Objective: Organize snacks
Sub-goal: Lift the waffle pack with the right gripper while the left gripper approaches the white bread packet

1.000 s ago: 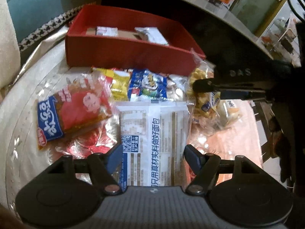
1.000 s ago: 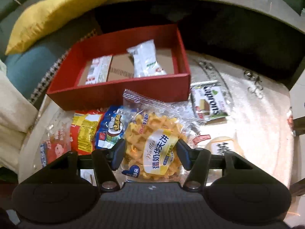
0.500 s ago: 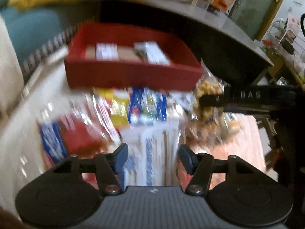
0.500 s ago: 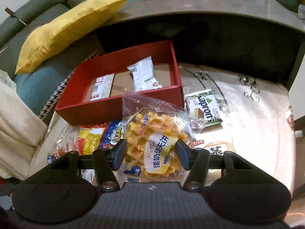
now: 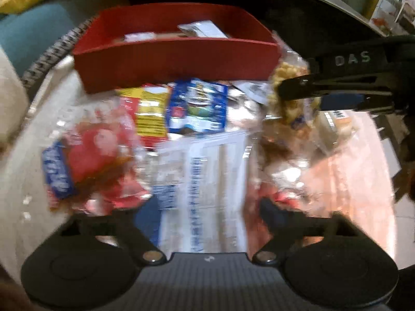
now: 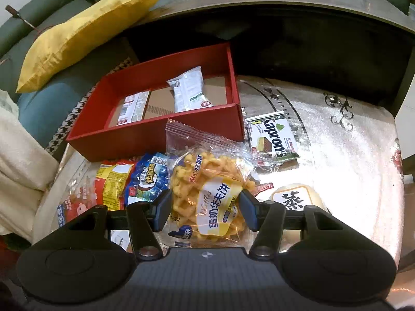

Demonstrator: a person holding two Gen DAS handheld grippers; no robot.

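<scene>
Nearest the lens, the right gripper (image 6: pixel 203 212) is clamped on a clear plastic bag of yellow waffle biscuits (image 6: pixel 207 194), its blue pads pressed into both sides of the pack, whose crimped top edge stands up in front of the near wall of the red cardboard box (image 6: pixel 155 140). Seen from the left wrist, the left gripper (image 5: pixel 205 210) straddles a long white bread wrapper with blue print (image 5: pixel 207 171); its jaws have just been opening, and through the blur the pads appear to stand off the wrapper's edges. To that gripper's left lies a red and blue sausage pack (image 5: pixel 85 155); beyond it, a yellow and red snack packet (image 6: pixel 114 181) and a blue foil pouch (image 6: pixel 147 178) sit side by side against the box's front wall. To the right of the waffle bag, a round white bun with a black character label (image 6: pixel 295 199) rests on the table, and a green and white Kaprons wafer pack (image 6: pixel 272 140) lies just beside the box's right corner. Open room is on the right, where the pale patterned tablecloth (image 6: pixel 350 142) runs bare to the table's curved edge. Inside the box, two white wrapped snacks (image 6: pixel 189 93) lie on brown cardboard. Behind it, a yellow cushion (image 6: pixel 85 28) rests on a green sofa.
</scene>
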